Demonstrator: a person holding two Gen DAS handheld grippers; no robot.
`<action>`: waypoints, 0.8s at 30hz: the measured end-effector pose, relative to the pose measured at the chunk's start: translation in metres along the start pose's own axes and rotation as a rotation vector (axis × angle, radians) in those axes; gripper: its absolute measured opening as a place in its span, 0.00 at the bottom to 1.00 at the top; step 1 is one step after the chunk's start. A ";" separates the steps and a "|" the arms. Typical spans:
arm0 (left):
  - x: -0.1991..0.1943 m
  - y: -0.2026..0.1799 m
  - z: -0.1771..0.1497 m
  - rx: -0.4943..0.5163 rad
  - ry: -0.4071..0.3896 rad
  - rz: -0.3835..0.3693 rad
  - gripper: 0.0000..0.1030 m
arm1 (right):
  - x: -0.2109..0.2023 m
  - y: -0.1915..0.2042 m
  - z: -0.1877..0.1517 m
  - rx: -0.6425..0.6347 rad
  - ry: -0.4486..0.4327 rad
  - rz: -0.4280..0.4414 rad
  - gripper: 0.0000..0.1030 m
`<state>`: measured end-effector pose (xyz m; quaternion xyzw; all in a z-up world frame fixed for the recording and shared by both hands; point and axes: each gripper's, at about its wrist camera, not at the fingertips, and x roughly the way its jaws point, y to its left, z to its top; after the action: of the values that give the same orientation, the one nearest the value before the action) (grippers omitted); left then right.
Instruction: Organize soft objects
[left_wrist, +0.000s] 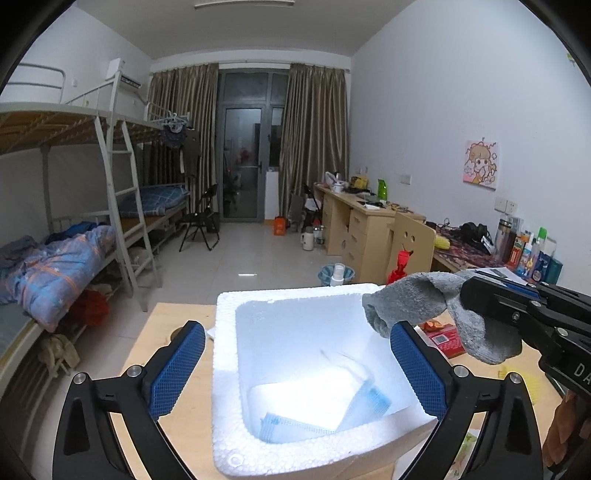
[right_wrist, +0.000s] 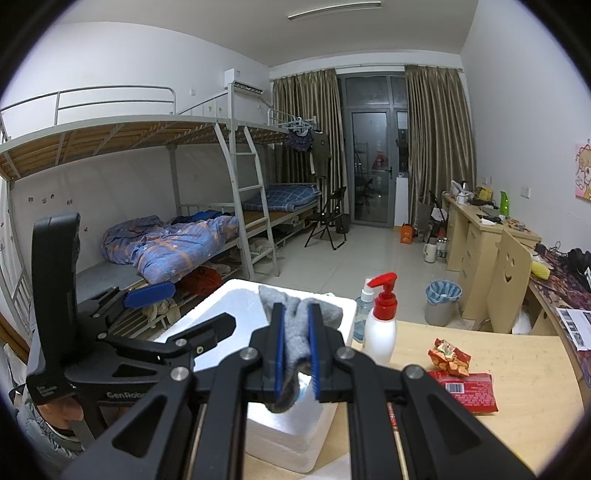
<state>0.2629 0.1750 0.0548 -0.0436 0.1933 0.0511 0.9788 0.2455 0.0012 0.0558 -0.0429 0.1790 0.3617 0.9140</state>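
Where the pale wooden surface (right_wrist: 517, 354) carries it, a white, deep, rectangular box of pebbly expanded foam (left_wrist: 295, 295) stands with its top uncovered. Contents: thin, flat, light-blue pleated face masks (left_wrist: 288, 428) lying on the floor of the box, one leaning against the inner wall; glare hides their number.

My left gripper (left_wrist: 297, 365) has its blue, cross-hatched rubber fingers (left_wrist: 177, 365) spread wide on either side of the box's opening, nothing between them but the box interior.

My right gripper (right_wrist: 296, 347) has its fingers nearly together, clamped on a grey, knitted, limp sock (right_wrist: 295, 332). That sock hangs over the near right rim of the foam box, its toe end drooping toward the opening and its other end bunched below the pads.

Beside the box on the surface: a white plastic pump bottle with a red pump head (right_wrist: 380, 325), a small clear spray bottle (right_wrist: 364, 314) just behind it, a crumpled red and yellow snack wrapper (right_wrist: 448, 356), and a flat red packet with a barcode (right_wrist: 467, 393) touching it.
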 end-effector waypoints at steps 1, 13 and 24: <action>-0.002 0.001 0.000 -0.002 -0.002 0.002 0.98 | 0.000 0.000 0.000 -0.002 0.000 0.000 0.14; -0.033 0.025 0.001 -0.034 -0.037 0.045 0.98 | 0.010 0.010 0.003 -0.017 0.017 0.023 0.14; -0.055 0.054 -0.004 -0.068 -0.062 0.114 0.98 | 0.026 0.022 0.005 -0.032 0.040 0.048 0.14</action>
<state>0.2044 0.2237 0.0689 -0.0639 0.1631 0.1147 0.9778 0.2493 0.0354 0.0524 -0.0604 0.1924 0.3853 0.9005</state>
